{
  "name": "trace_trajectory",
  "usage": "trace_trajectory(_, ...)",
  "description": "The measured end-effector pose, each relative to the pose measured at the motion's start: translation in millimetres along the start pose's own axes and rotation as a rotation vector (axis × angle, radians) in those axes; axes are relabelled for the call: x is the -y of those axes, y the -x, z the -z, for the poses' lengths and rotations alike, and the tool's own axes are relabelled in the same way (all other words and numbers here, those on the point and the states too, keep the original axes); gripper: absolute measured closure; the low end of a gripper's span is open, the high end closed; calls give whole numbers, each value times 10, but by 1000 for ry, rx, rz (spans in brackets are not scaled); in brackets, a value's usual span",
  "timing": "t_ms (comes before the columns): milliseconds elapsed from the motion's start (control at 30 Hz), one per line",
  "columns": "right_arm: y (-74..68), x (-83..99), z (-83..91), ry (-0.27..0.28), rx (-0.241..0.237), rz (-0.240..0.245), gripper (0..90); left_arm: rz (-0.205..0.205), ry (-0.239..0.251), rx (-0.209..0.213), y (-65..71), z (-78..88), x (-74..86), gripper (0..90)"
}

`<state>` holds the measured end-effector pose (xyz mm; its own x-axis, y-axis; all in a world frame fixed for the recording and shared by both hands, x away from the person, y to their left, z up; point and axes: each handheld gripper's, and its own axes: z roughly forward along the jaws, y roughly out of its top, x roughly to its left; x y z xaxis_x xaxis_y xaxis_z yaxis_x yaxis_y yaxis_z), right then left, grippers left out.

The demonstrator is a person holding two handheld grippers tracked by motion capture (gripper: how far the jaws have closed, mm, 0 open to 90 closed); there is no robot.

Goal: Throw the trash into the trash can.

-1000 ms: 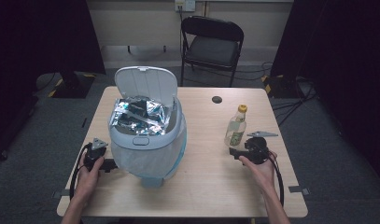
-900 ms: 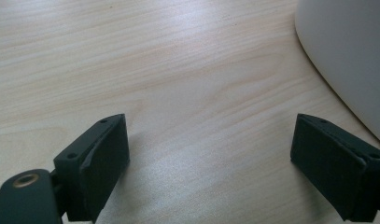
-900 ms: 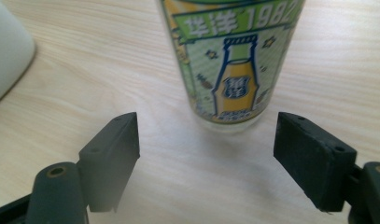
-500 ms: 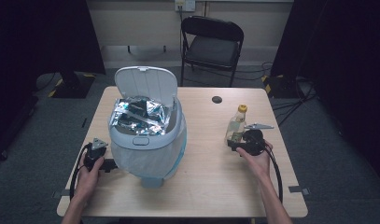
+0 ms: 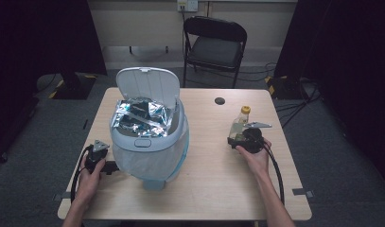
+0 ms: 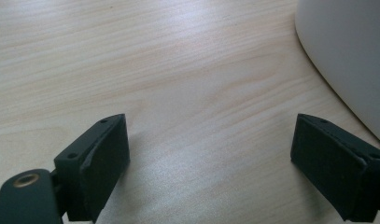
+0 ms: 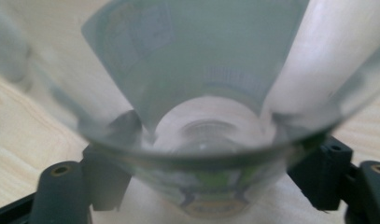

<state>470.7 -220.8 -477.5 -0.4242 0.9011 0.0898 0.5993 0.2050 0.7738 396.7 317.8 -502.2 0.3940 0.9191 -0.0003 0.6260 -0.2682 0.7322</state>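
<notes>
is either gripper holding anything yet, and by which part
Left gripper: nothing, jaws open. Right gripper straddles the clear plastic bottle low on its body; whether it grips cannot be told.

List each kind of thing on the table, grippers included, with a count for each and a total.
Bin: 1
Bottle: 1
Small dark disc: 1
Grippers, left and right: 2
Total: 5
</notes>
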Motion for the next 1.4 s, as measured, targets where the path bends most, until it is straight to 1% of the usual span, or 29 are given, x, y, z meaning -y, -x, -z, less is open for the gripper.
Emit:
trace_trajectory(133,-11,-9,-22,29,9,14,242,-2,0,-2,-1,1,0,112)
trace_trajectory(167,-25,-7,-25,28,14,17,249,-5,-1,-4,-3,2,-1,112)
trace_trajectory(200,-35,-8,-25,26,27,29,255,0,0,0,0,0,0,112)
trace_trajectory(333,-97,-21,-10,19,69,58,272,-3,0,-3,-1,1,0,112)
trace_trajectory(367,-113,-24,-6,16,73,55,273,-5,-1,-4,-2,2,-1,112)
trace_trajectory(400,-123,-26,-1,14,76,55,274,2,0,1,1,0,1,112)
trace_trajectory(433,-131,-30,5,9,75,51,275,-5,-1,-4,-3,2,-1,112)
trace_trajectory(467,-145,-33,11,4,68,45,275,2,0,1,1,0,1,112)
trace_trajectory(567,-171,-31,18,2,56,39,276,0,0,0,0,0,0,112)
trace_trajectory(600,-178,-32,20,6,51,42,276,-4,-1,-4,-3,2,-1,112)
trace_trajectory(633,-183,-34,22,8,48,42,276,2,0,1,1,-1,0,112)
trace_trajectory(700,-194,-41,36,20,30,20,276,-4,-1,-4,-3,2,-1,112)
trace_trajectory(733,-193,-47,45,23,20,16,276,0,0,1,0,0,0,112)
trace_trajectory(800,-198,-59,74,31,12,14,276,-4,-1,-4,-2,2,-1,112)
trace_trajectory(833,-204,-63,93,35,5,8,276,2,0,1,1,0,1,112)
trace_trajectory(867,-205,-69,114,43,-4,9,276,-4,-1,-4,-2,2,-1,112)
trace_trajectory(967,-234,-91,198,64,-23,1,276,2,0,1,1,0,0,112)
trace_trajectory(1033,-262,-110,265,81,-43,-1,277,-4,0,-3,-2,2,-1,112)
trace_trajectory(1067,-278,-120,299,87,-52,-1,276,2,0,1,1,-1,0,112)
trace_trajectory(1200,-328,-161,401,105,-105,-10,276,-3,0,-3,-2,1,0,112)
trace_trajectory(1233,-338,-175,419,109,-109,-4,276,2,0,1,1,-1,0,112)
trace_trajectory(1267,-350,-189,437,118,-114,0,276,-5,-1,-4,-3,2,-1,112)
trace_trajectory(1300,-365,-203,460,120,-125,-4,277,2,0,1,1,-1,0,112)
trace_trajectory(1400,-401,-247,516,146,-145,1,276,-4,0,-4,-2,2,-1,112)
